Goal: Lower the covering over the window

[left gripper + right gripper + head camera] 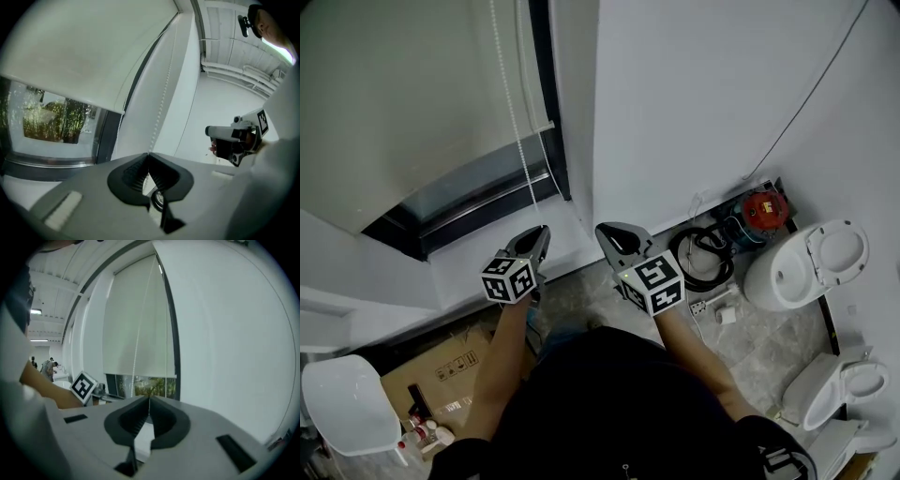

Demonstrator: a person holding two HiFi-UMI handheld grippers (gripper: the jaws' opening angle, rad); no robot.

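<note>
A pale roller blind hangs partway down over the window; below its hem, glass with trees behind it shows. Its white bead chain drops along the dark frame. In the left gripper view the bead chain runs straight down into the closed tips of my left gripper, which is shut on it. My right gripper is off to the right of my left gripper, with jaws shut and nothing seen between them. The chain hangs beyond and left of the right gripper's tips.
A white wall stands right of the window. A white sill runs below it. On the floor lie coiled cables, a red device, two toilets, a cardboard box and a white chair.
</note>
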